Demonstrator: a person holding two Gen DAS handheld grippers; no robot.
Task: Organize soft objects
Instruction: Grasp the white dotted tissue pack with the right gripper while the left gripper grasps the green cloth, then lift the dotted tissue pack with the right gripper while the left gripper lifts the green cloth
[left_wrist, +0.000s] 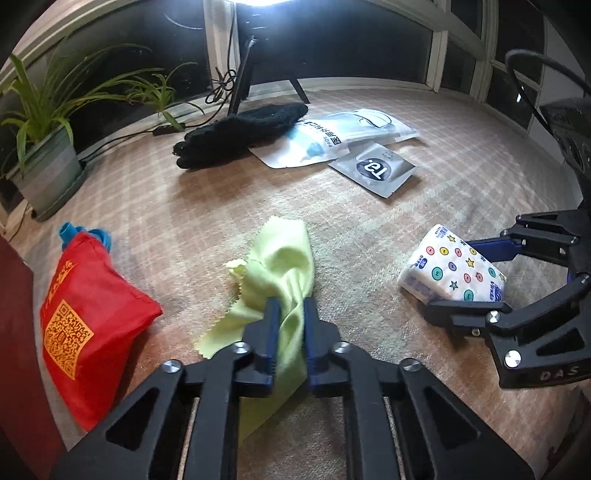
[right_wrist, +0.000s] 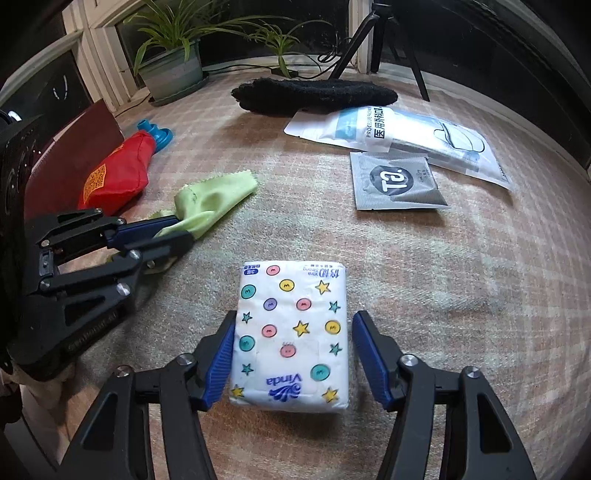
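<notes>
My left gripper (left_wrist: 290, 301) is shut on a light green cloth (left_wrist: 280, 258), bunched between the fingers on the checked tablecloth; it also shows in the right wrist view (right_wrist: 210, 199). My right gripper (right_wrist: 293, 317) is open, its jaws on either side of a white Vinda tissue pack (right_wrist: 291, 332) with coloured dots and stars, which also shows in the left wrist view (left_wrist: 452, 267). The left pad touches the pack's side; the right pad stands a little apart.
A red pouch (left_wrist: 88, 321) lies at the left by a blue piece (left_wrist: 99, 234). A black glove (left_wrist: 240, 129), a white mask packet (left_wrist: 347, 136) and a grey sachet (left_wrist: 375, 168) lie farther back. A potted plant (left_wrist: 44, 166) and a tripod (left_wrist: 240, 81) stand by the window.
</notes>
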